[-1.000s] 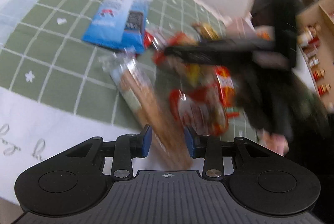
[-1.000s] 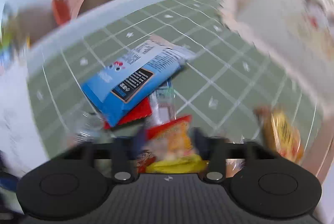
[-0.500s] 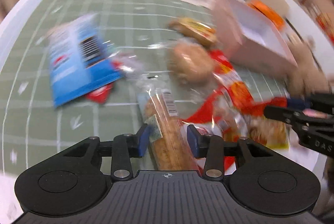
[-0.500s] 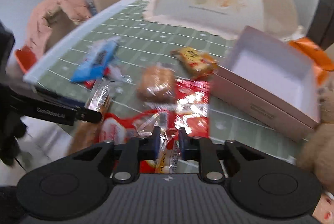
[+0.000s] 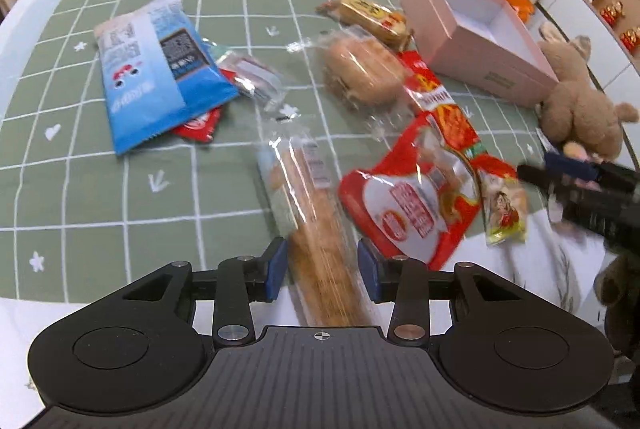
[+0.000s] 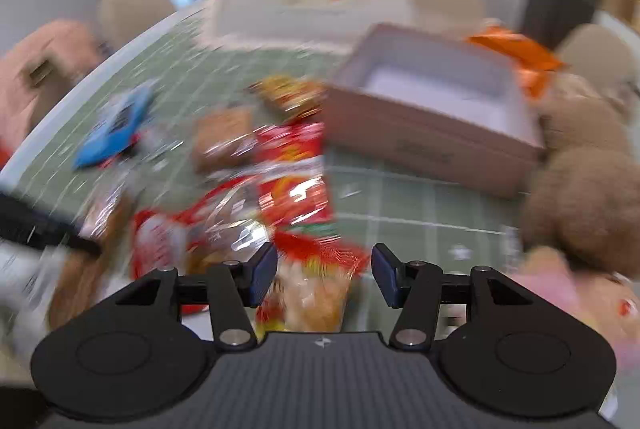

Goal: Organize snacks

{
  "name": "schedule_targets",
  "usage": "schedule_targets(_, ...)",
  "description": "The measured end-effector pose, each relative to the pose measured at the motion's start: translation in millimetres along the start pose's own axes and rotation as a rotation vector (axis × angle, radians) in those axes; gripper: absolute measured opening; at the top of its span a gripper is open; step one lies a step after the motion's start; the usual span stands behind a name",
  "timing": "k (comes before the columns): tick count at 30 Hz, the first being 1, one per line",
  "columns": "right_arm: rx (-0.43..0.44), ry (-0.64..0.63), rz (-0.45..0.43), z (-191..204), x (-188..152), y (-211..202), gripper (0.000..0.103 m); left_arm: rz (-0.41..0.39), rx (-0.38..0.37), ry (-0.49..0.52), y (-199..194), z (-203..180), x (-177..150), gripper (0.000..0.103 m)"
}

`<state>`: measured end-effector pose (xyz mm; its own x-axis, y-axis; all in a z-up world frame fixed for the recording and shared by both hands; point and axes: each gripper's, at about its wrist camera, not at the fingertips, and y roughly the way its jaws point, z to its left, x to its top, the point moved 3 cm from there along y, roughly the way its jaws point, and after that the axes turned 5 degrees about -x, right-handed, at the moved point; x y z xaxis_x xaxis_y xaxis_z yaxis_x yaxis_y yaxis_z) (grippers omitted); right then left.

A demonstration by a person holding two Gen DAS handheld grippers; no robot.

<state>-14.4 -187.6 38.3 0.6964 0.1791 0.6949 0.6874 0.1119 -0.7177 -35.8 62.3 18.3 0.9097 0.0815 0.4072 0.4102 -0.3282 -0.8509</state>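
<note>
Swung back near the pink box (image 6: 432,133); right tongs (image 6: 324,275) opening around small snack pack (image 6: 316,293), left tongs (image 5: 322,269) spread around long cracker sleeve (image 5: 316,229), nothing boxed yet.

Even, bright indoor light with soft shadows; fisheye curvature bends both views at the edges. Left wrist view fairly sharp; right wrist view heavily motion-blurred, with glare on the red wrappers (image 6: 292,165).

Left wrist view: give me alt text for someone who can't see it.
The left gripper straddles a long clear-wrapped biscuit pack on a green checked tablecloth. Red snack bags, a blue packet and a wrapped bun lie around it; an open pink box sits beyond.
</note>
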Motion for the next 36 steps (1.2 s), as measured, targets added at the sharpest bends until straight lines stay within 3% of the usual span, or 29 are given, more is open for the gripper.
schedule_targets(3,0.016,0.06,0.02,-3,-5,1,0.062,0.015,-0.005,0.002,6,-6,-5,0.043)
schedule_targets(5,0.035,0.077,0.067,-1,-13,8,0.062,0.017,-0.002,0.007,10,-9,-7,0.043)
schedule_targets(12,-0.063,0.084,0.147,1,-28,32,0.066,-0.003,-0.008,-0.045,12,-7,-5,0.038)
schedule_targets(14,-0.042,0.07,0.165,2,-28,30,0.065,-0.005,-0.024,-0.072,10,-4,-6,0.036)
schedule_targets(15,-0.026,0.057,0.168,3,-28,27,0.054,-0.015,-0.035,-0.075,7,-4,-7,0.035)
schedule_targets(20,0.022,0.023,0.084,-4,-19,-10,0.051,-0.091,-0.08,0.03,-34,-28,-8,0.034)
schedule_targets(22,0.027,0.037,0.04,-12,-11,-26,0.051,-0.131,-0.139,0.044,-60,-41,3,0.034)
schedule_targets(24,0.026,0.061,-0.003,-22,-3,-40,0.051,-0.19,-0.239,0.06,-86,-59,27,0.034)
schedule_targets(26,0.013,0.083,-0.051,-31,7,-54,0.051,-0.272,-0.29,0.131,-108,-85,61,0.034)
schedule_targets(30,-0.011,0.099,-0.149,-42,31,-77,0.051,-0.419,-0.389,0.187,-117,-128,138,0.034)
schedule_targets(33,-0.037,0.08,-0.19,-46,49,-90,0.051,-0.349,-0.549,0.08,-79,-145,206,0.038)
schedule_targets(34,-0.042,0.072,-0.194,-49,55,-95,0.051,-0.337,-0.571,0.018,-66,-145,224,0.038)
schedule_targets(36,-0.053,0.054,-0.206,-57,63,-108,0.051,-0.35,-0.544,-0.032,-55,-141,236,0.038)
